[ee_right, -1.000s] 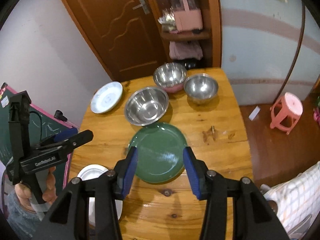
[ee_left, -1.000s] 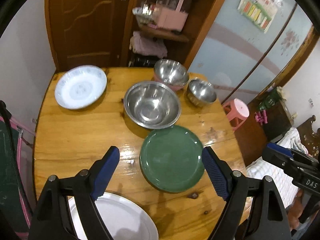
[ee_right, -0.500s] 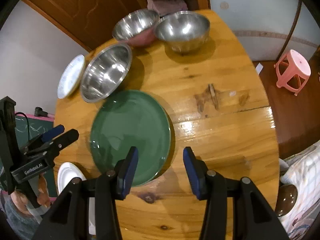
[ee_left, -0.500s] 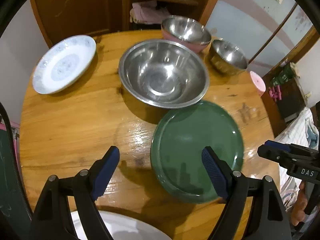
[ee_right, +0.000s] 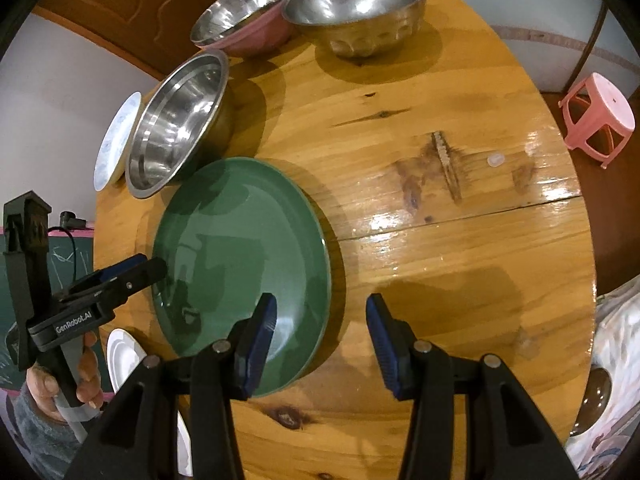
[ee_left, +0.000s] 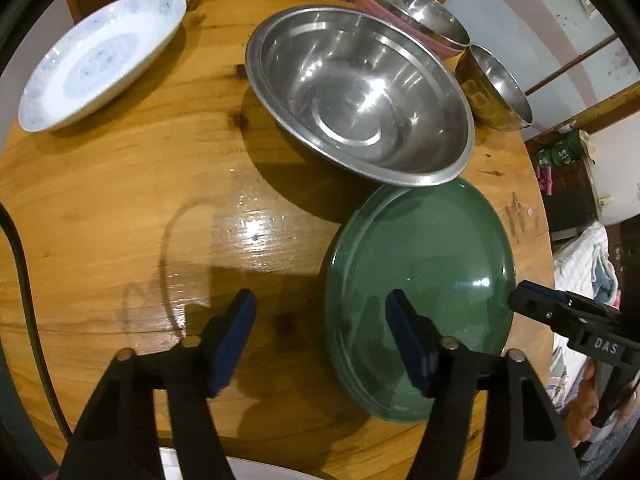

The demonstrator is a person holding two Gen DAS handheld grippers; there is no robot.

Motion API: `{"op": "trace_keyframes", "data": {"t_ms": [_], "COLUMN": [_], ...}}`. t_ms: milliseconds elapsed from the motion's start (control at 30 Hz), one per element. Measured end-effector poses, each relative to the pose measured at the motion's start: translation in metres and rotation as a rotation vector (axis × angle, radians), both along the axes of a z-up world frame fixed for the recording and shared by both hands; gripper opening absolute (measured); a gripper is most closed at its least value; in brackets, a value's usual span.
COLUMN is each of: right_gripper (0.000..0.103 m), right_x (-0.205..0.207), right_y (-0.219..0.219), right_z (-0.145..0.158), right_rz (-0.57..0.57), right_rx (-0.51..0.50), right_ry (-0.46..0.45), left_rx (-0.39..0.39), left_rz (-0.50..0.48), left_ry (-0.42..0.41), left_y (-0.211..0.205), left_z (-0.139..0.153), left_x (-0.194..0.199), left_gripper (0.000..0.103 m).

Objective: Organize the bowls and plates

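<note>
A green plate (ee_left: 420, 280) (ee_right: 240, 248) lies on the round wooden table (ee_left: 120, 200) (ee_right: 440, 240). My left gripper (ee_left: 320, 336) is open and empty, low over the table, straddling the plate's left edge. My right gripper (ee_right: 320, 332) is open and empty, straddling the plate's right edge; it also shows in the left wrist view (ee_left: 568, 316). A large steel bowl (ee_left: 360, 96) (ee_right: 176, 120) sits behind the plate. A pink-sided steel bowl (ee_left: 412, 4) (ee_right: 244, 8) and a small steel bowl (ee_left: 496, 84) (ee_right: 356, 4) stand farther back. A white patterned plate (ee_left: 96, 60) (ee_right: 114, 140) lies at the far left.
A white plate (ee_right: 122, 356) sits at the table's near edge, its rim also in the left wrist view (ee_left: 260, 474). A pink stool (ee_right: 596, 116) stands on the floor to the right. A wooden door and shelf stand behind the table.
Both grippers have dropped and moved forward toward the green plate, which now looms much larger. Both stay open. Nothing on the table has moved.
</note>
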State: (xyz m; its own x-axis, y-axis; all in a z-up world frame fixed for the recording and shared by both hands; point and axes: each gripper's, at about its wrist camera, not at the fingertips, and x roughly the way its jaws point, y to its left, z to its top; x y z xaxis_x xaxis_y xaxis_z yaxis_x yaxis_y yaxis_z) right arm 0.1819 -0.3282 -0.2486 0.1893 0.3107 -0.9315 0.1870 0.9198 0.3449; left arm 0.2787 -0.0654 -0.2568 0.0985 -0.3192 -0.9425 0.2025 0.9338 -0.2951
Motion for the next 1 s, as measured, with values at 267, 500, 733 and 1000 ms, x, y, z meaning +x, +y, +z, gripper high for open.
{"op": "trace_keyframes", "data": {"t_ms": [267, 500, 733, 1000], "right_gripper": [0.020, 0.007, 0.006, 0.006], "right_x": [0.009, 0.011, 0.011, 0.013], "right_y": [-0.004, -0.007, -0.008, -0.006], "right_z": [-0.015, -0.017, -0.013, -0.013], "right_rz": [-0.006, -0.013, -0.001, 0.015], "right_rx": [0.027, 0.051, 0.042, 0.047], "right_ry": [0.040, 0.035, 0.037, 0.052], "left_rx": [-0.016, -0.052, -0.049, -0.060], "left_rz": [-0.030, -0.031, -0.071, -0.076], "left_ry": [0.024, 0.072, 0.098, 0.127], "left_y": [0.002, 0.010, 0.000, 0.001], "left_z": [-0.002, -0.002, -0.003, -0.007], "left_x": [0.003, 0.008, 0.001, -0.001], "left_gripper": [0.037, 0.014, 0.011, 0.011]}}
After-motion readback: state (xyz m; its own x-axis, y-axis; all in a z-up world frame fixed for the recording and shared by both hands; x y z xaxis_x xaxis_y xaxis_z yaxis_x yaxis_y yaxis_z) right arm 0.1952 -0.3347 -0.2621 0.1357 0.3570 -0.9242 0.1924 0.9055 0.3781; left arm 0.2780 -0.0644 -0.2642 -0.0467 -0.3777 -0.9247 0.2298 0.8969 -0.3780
